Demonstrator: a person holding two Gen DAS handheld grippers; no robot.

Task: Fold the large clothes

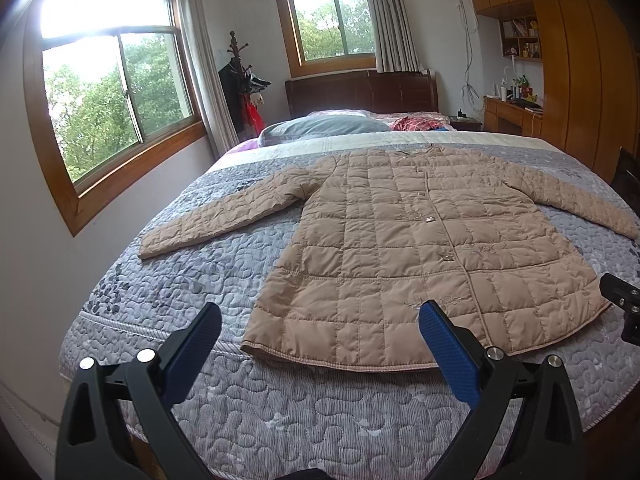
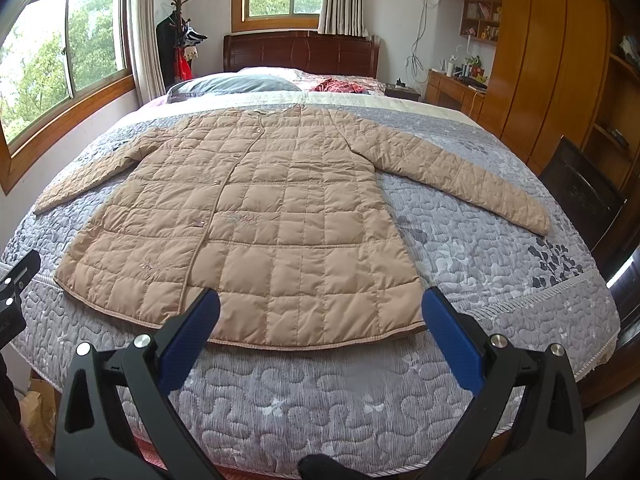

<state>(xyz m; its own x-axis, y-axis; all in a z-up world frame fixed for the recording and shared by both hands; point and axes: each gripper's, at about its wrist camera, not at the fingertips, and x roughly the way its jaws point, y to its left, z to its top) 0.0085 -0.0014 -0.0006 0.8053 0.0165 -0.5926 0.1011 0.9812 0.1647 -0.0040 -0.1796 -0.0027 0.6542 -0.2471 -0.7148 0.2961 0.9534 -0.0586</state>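
Lying flat, coat (image 2: pixel 248 216), collar toward headboard (image 2: pixel 300 54)

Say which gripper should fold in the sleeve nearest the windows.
Left, probably. The left gripper hangs open over the coat hem on that sleeve's side; the right gripper faces the opposite half.

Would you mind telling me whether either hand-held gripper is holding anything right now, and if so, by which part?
Nothing is held. The left hand-held gripper and right hand-held gripper are both open above the coat, which lies flat on the bed.
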